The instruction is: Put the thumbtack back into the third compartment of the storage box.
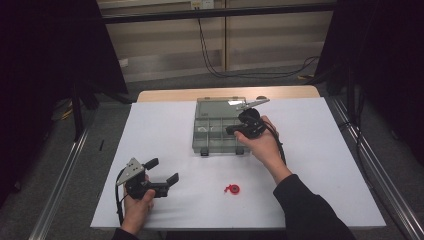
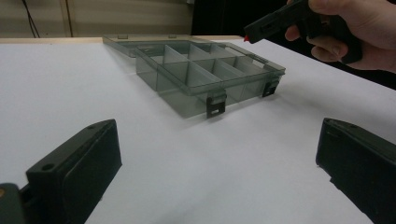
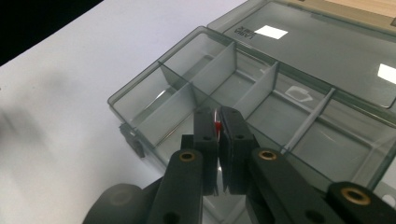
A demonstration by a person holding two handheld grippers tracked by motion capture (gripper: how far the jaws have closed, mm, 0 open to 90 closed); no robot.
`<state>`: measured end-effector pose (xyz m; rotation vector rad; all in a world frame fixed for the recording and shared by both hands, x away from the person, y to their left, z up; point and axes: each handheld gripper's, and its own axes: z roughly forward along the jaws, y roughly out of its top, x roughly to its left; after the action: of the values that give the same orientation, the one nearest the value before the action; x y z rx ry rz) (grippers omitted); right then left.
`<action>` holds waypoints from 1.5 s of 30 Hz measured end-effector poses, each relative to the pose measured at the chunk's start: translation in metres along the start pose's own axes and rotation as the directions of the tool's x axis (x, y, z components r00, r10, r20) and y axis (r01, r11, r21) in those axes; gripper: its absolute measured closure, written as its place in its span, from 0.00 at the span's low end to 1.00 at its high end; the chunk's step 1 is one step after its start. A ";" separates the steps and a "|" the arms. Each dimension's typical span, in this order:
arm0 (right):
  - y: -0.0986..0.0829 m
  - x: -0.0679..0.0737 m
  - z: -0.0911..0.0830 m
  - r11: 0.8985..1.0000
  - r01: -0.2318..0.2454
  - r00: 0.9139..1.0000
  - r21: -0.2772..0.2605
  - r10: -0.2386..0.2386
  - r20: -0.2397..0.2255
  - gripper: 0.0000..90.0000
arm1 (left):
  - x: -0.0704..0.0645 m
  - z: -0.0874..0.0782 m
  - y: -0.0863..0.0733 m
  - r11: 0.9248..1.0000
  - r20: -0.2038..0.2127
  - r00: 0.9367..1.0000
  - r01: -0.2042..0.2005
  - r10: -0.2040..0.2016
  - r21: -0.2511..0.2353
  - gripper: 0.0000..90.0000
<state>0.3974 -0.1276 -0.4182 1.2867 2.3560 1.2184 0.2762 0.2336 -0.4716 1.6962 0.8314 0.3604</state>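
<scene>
My right gripper [image 1: 231,131] hangs over the near right part of the clear grey plastic compartment box [image 1: 199,142], which sits open on the white table sheet [image 1: 160,125] with its lid [image 1: 212,104] laid flat behind it. In the right gripper view the jaws are pinched nearly together on a small red piece [image 3: 217,125]; just a sliver of red shows between the pads, too little to tell its shape. From the left gripper view I catch the same red tip [image 2: 245,38] poking out at the front of those jaws, above the box's right side. My left gripper [image 1: 165,171] rests low near the front left of the sheet, jaws spread wide with nothing between them, well apart from the box. A red round part [image 1: 231,189] lies on the sheet between my two hands, near the front edge.
</scene>
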 end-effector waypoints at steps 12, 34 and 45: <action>0.009 -0.008 0.015 1.000 -0.002 0.999 0.013 0.001 0.043 0.96 | 0.001 0.000 0.000 1.000 0.002 1.000 -0.014 0.014 0.010 0.00; 0.016 -0.023 0.042 0.997 -0.052 0.992 0.061 0.045 0.116 0.95 | 0.001 0.000 0.000 1.000 0.010 1.000 0.008 -0.008 -0.006 0.00; 0.016 -0.028 0.041 0.998 -0.060 0.994 0.035 0.056 0.098 0.75 | 0.001 0.001 0.000 1.000 0.015 1.000 0.010 -0.010 -0.005 0.00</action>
<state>0.4454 -0.1214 -0.4380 1.4025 2.2995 1.1061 0.2773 0.2341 -0.4722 1.6880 0.8270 0.3429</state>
